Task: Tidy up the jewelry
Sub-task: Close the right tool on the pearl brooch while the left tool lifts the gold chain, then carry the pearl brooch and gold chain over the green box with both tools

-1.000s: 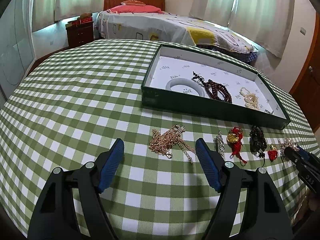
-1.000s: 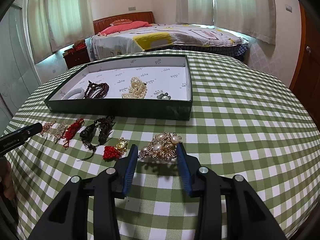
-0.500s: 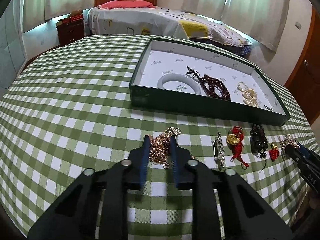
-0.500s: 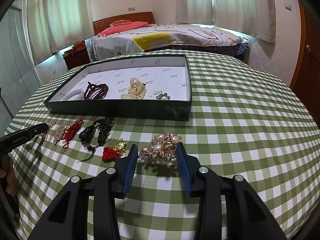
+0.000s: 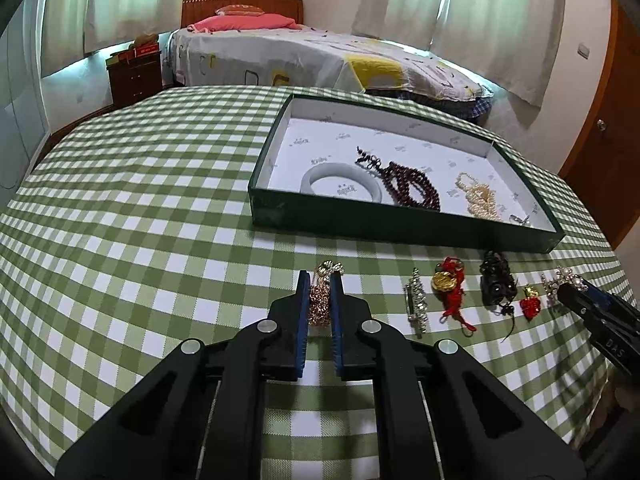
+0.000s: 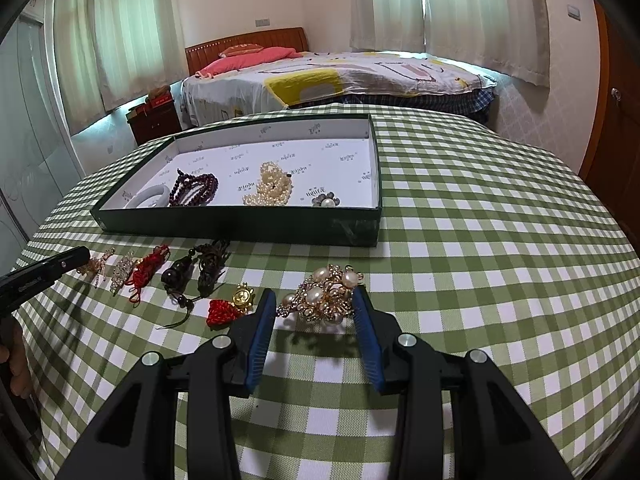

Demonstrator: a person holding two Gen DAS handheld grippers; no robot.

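The left gripper (image 5: pixel 320 280) was wide open a second ago; now its jaws have pinched shut on the gold chain necklace (image 5: pixel 322 300), so that piece looks ready to lift toward the green tray (image 5: pixel 400 227). The chain is bunched on the checked tablecloth (image 5: pixel 140 240), its long axis running away toward the tray. The right gripper (image 6: pixel 314 300) stays partly open, straddling the pearl brooch (image 6: pixel 326 294).
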